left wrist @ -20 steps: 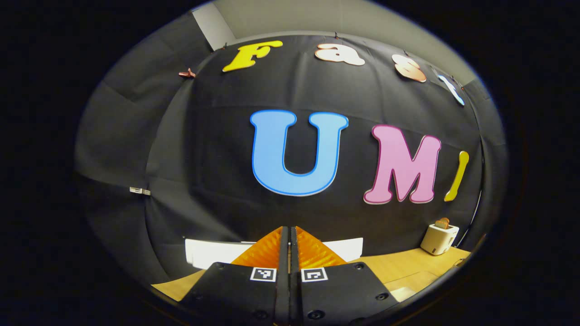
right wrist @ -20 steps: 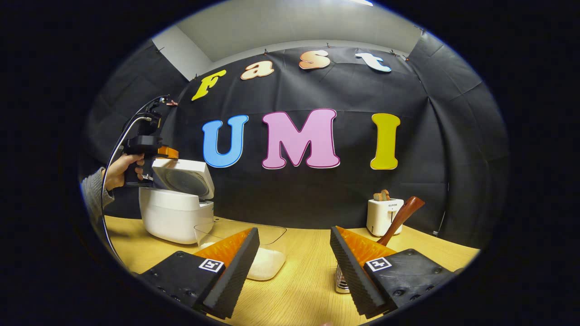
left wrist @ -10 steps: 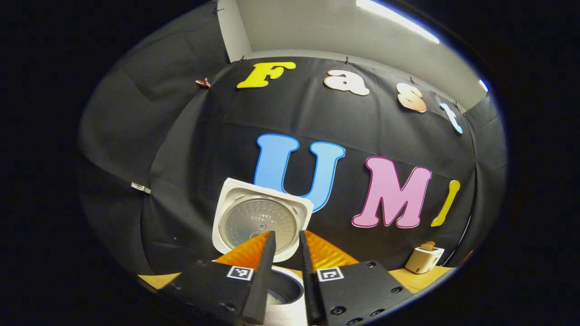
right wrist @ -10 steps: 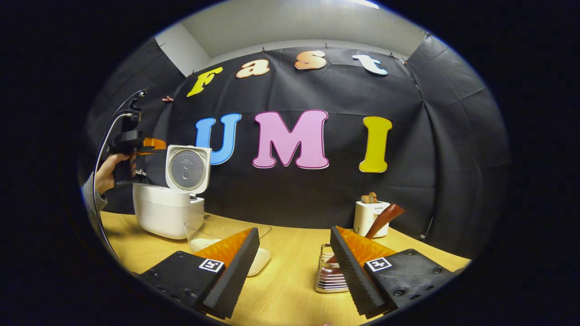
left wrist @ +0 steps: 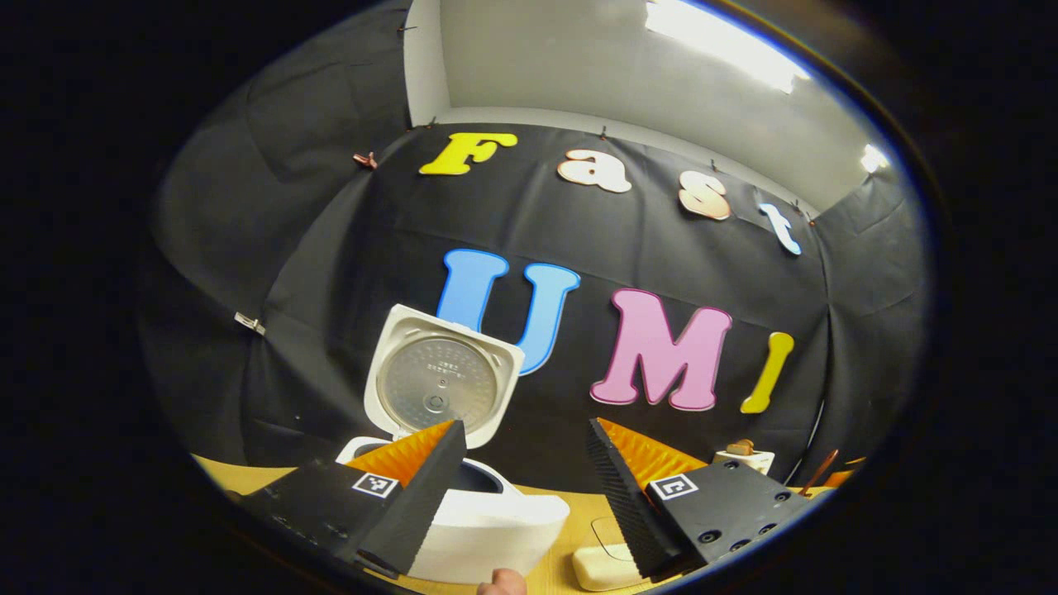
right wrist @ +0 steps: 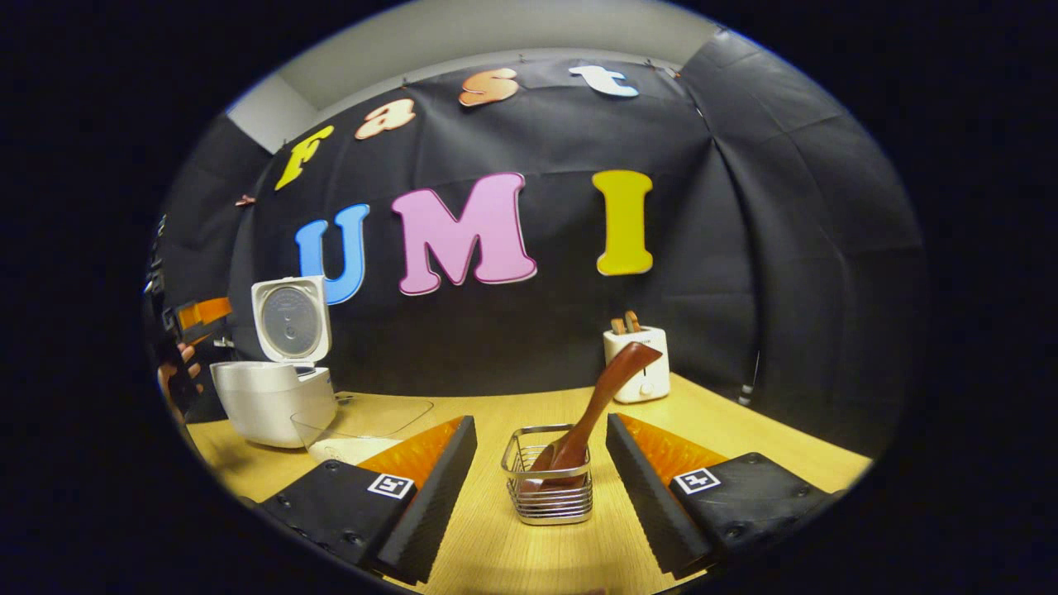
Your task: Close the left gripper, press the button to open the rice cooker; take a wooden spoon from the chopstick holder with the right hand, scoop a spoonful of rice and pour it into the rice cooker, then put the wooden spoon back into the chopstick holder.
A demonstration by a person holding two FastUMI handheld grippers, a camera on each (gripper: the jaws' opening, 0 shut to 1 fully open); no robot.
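Wooden spoon (right wrist: 597,398) is leaning in the wire chopstick holder (right wrist: 548,486), its handle slanting up and away to the right, and the holder is standing on the table (right wrist: 529,562) just ahead of the right gripper (right wrist: 541,487), framed between its two fingers without touching either. Those fingers are standing wide apart, gripping nothing. Off to that gripper's left, a clear container of rice (right wrist: 357,431) is sitting near the finger on that side, and beyond it the white rice cooker (right wrist: 273,401) is standing with its lid (right wrist: 289,318) raised upright. A white toaster (right wrist: 636,372) is sitting farther back, ahead and slightly right.

In the left gripper view, the left gripper (left wrist: 522,487) is hovering above the rice cooker (left wrist: 488,525), its fingers spread well apart and holding nothing. The open pot is lying just below and ahead of its left finger, and the lid (left wrist: 440,382) is standing upright beyond it, inner plate facing the gripper.
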